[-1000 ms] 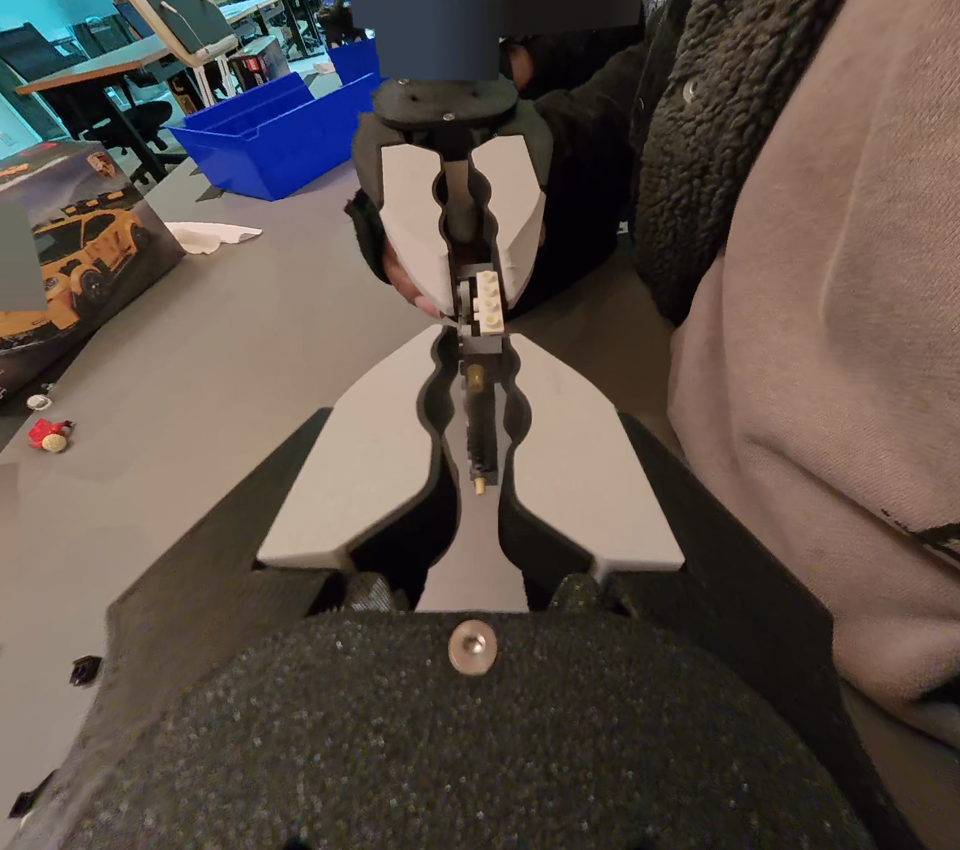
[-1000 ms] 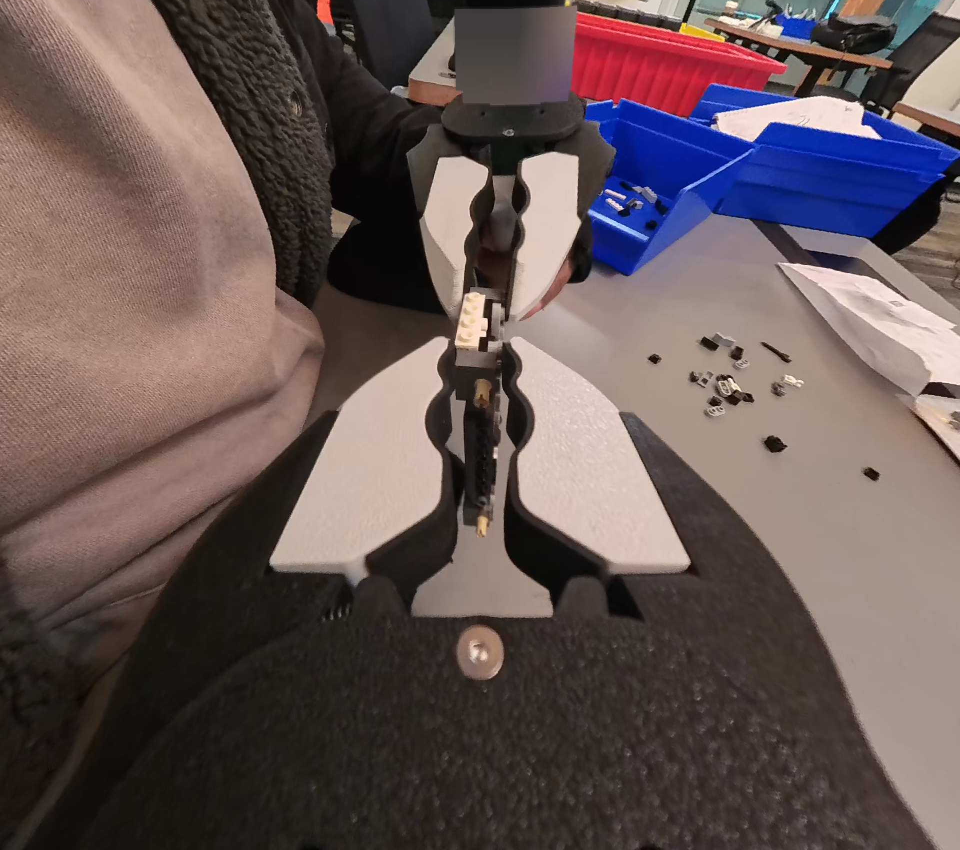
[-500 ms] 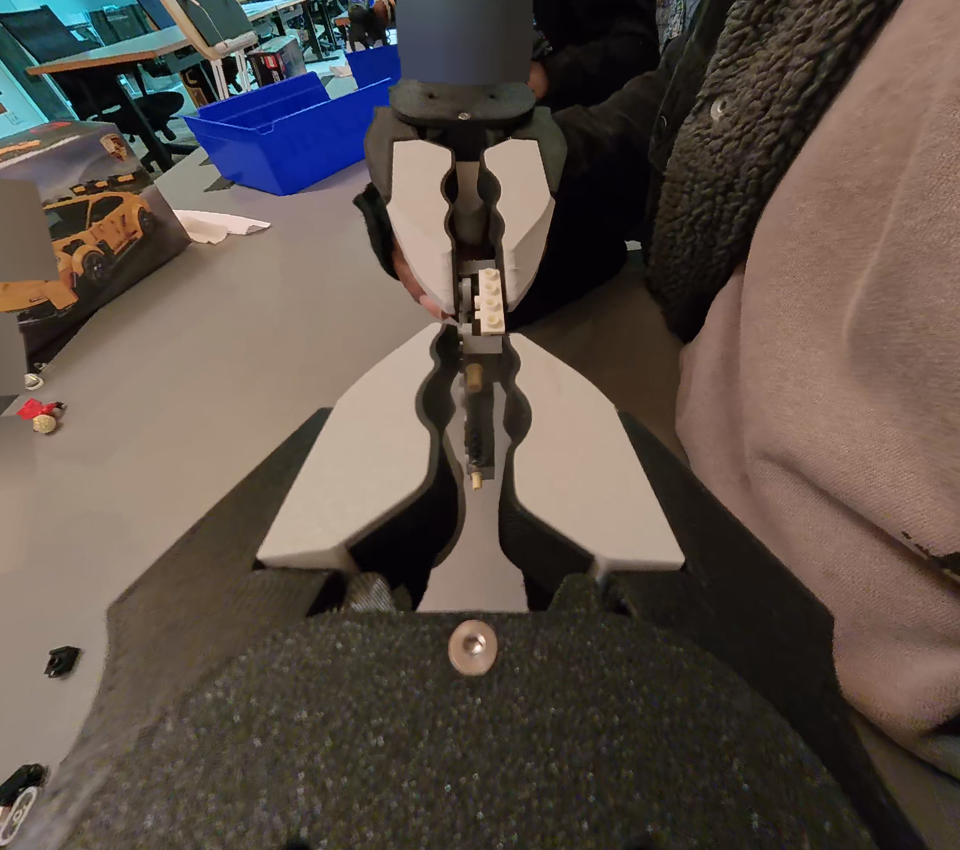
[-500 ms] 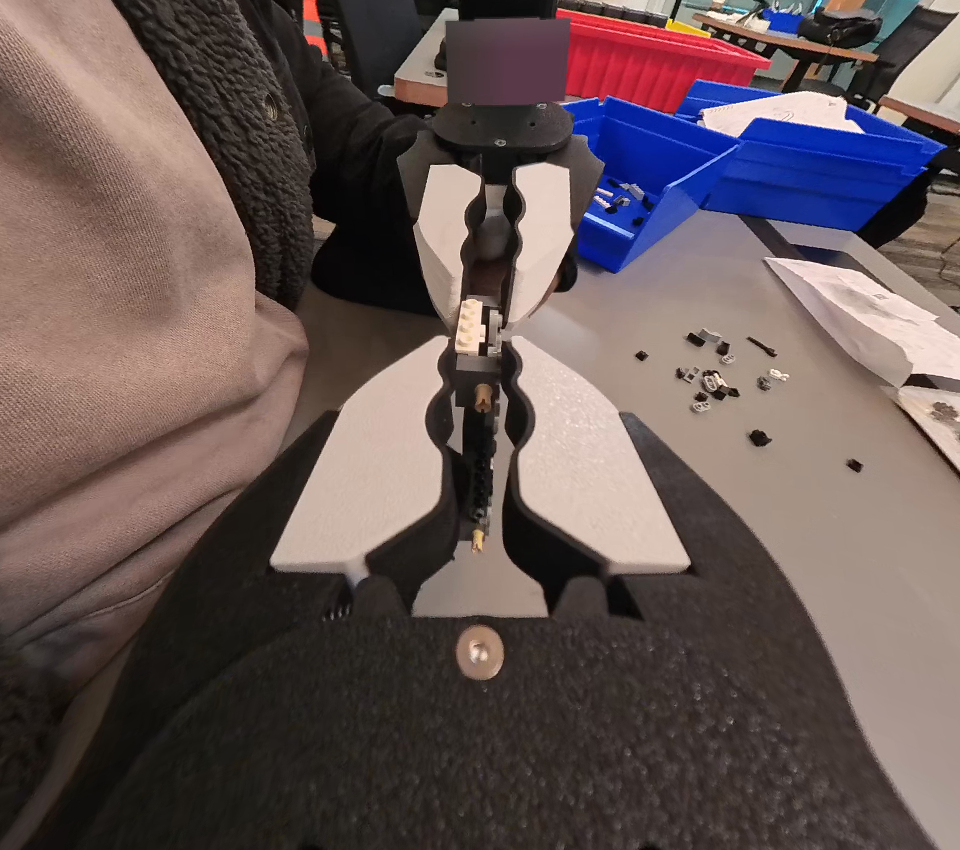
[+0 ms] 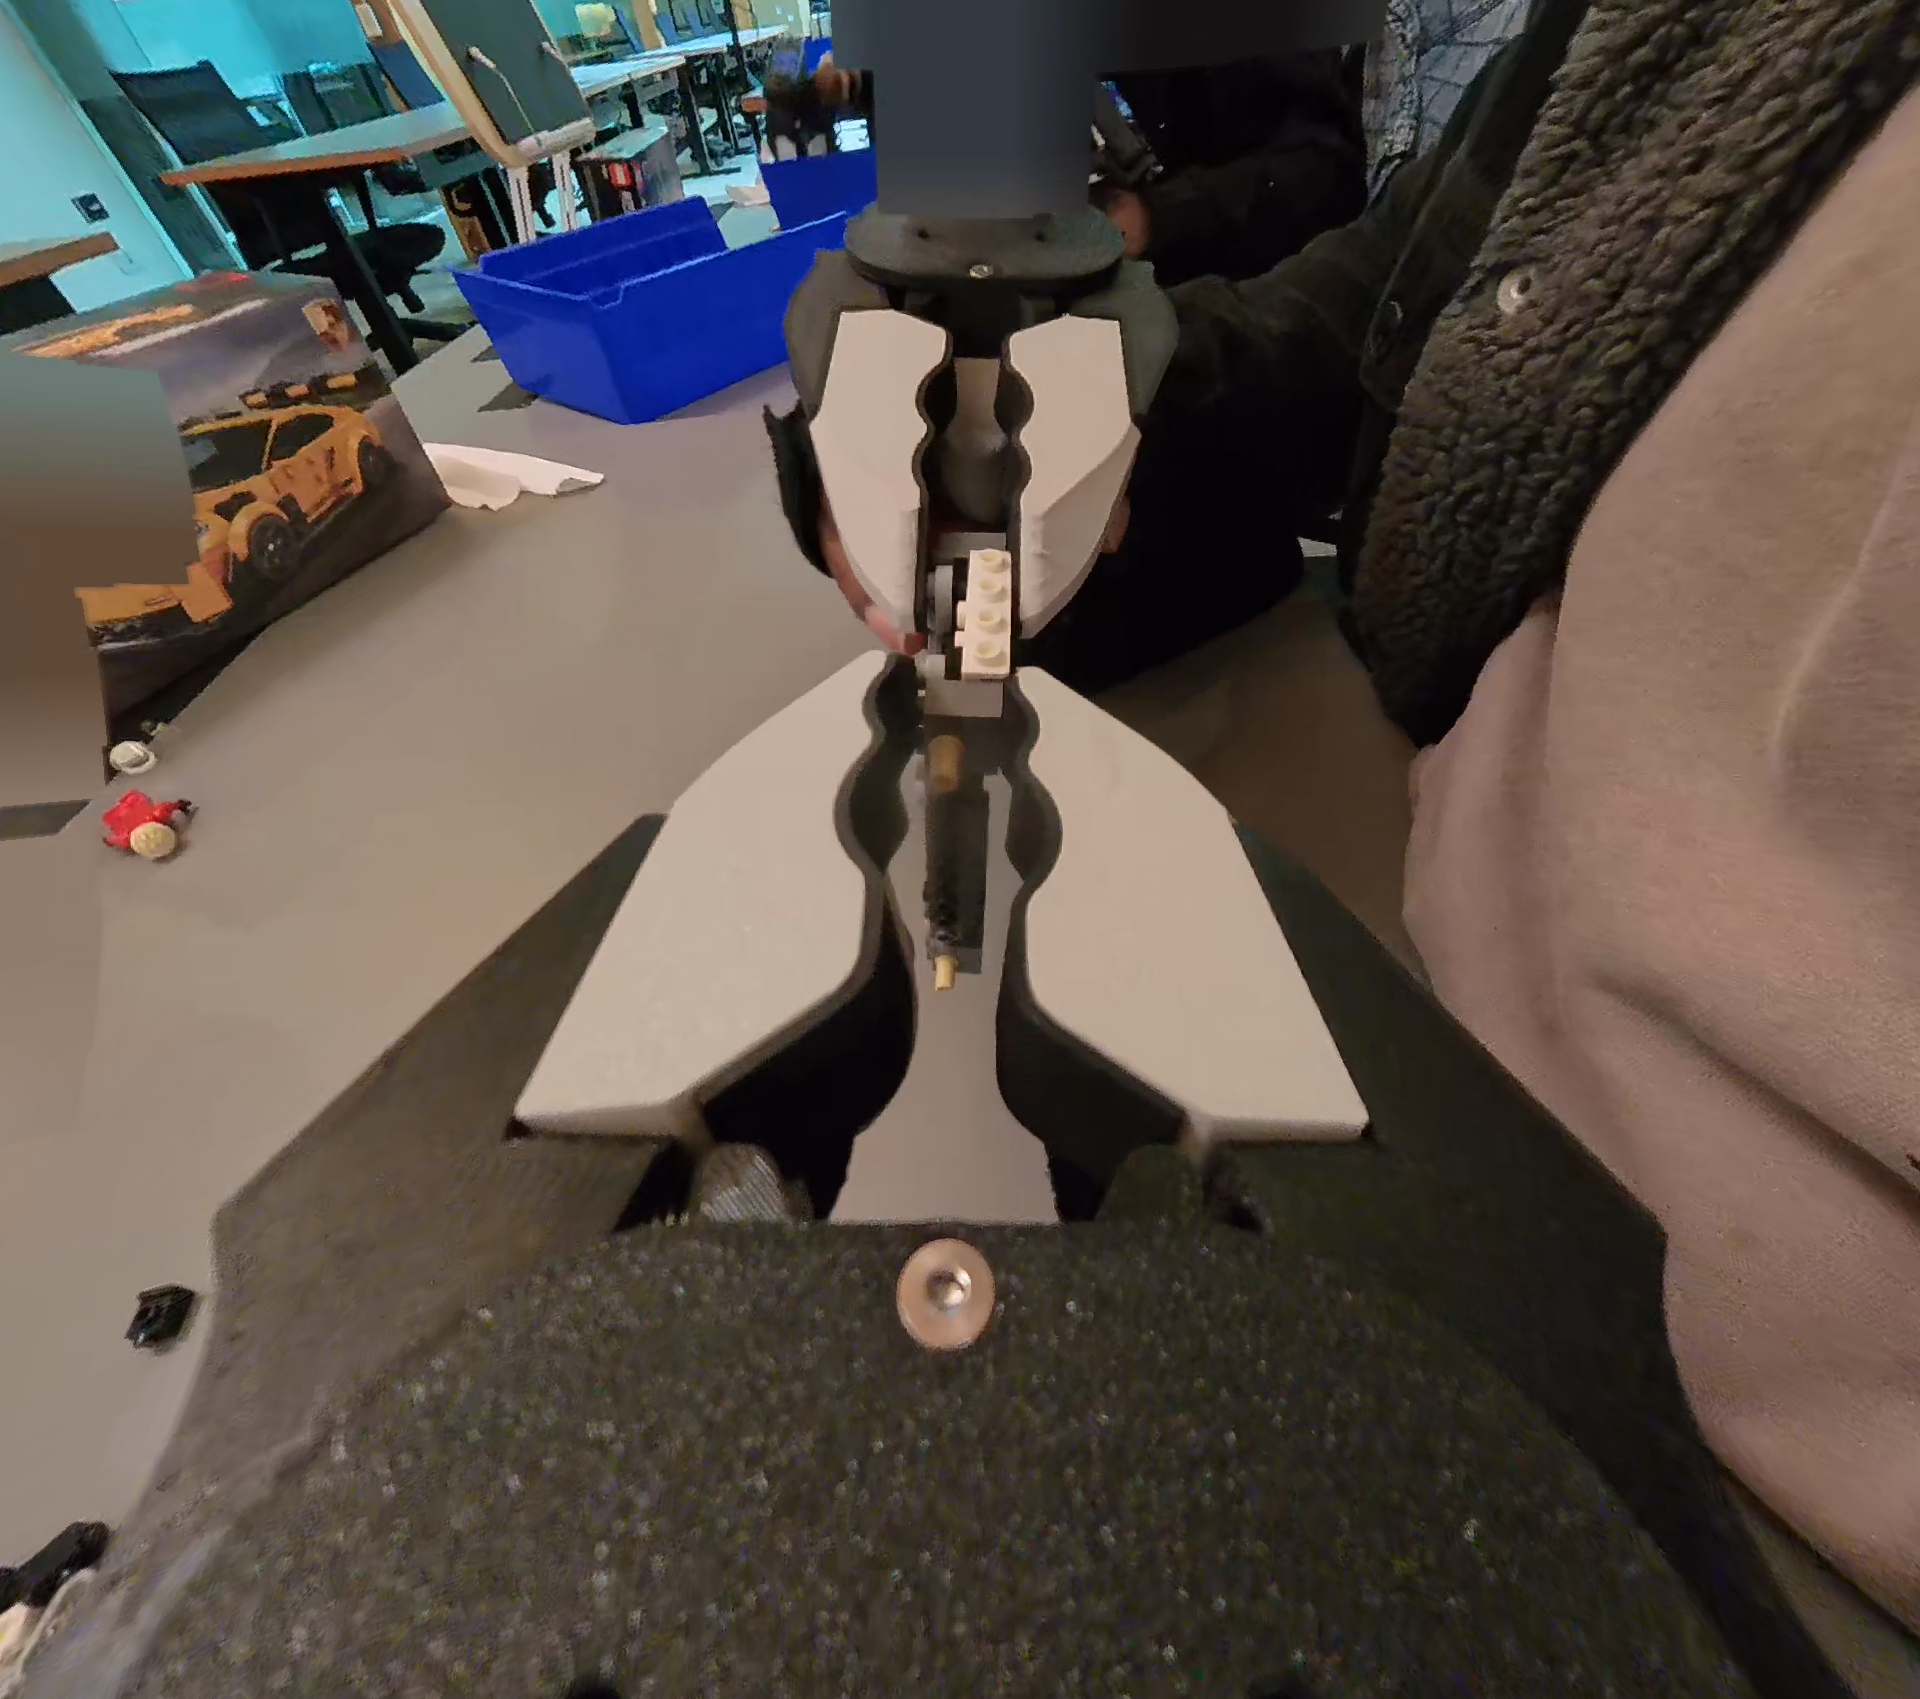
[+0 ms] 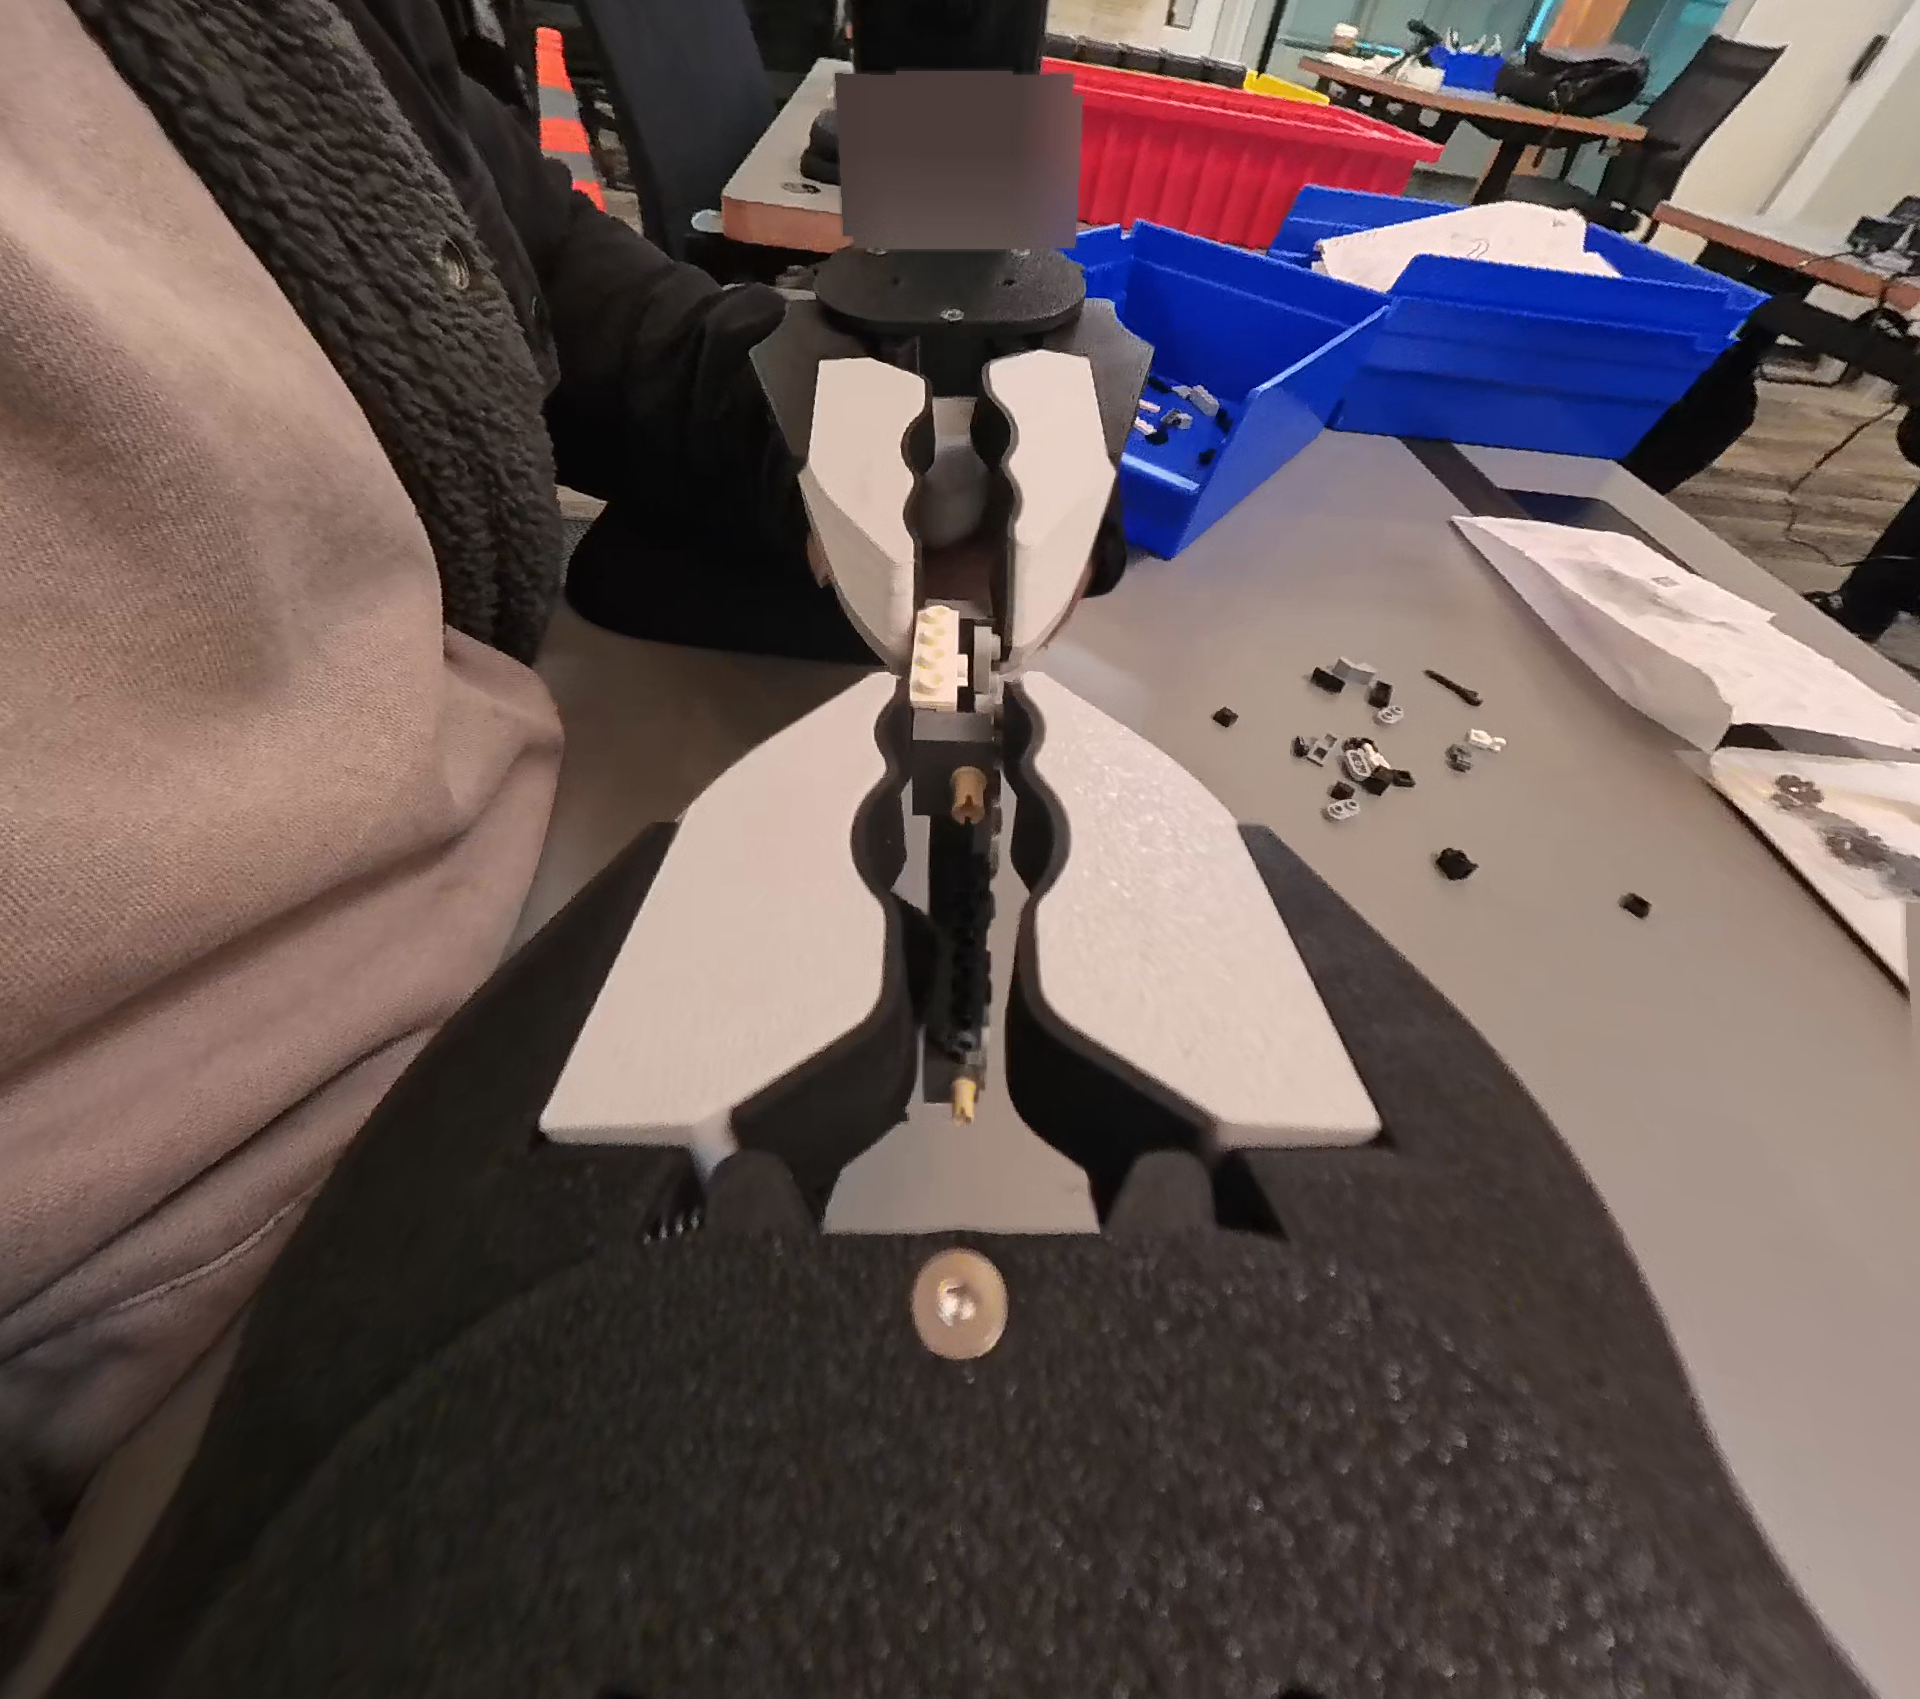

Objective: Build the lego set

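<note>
tongs [image 5: 951, 693] — white fingers, black textured body, silver screw | dark fleece jacket [image 5: 1558, 299] — beige top

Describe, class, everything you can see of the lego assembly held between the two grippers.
The lego assembly is a long, narrow build of plastic bricks: a mostly black studded strip with dark grey blocks, a tan pin sticking out at each end of the strip, and a white studded plate with light grey pieces at one end. It hangs in the air above the grey table, lying along both grippers. The left gripper and right gripper meet tip to tip, jaws closed on it.
</note>
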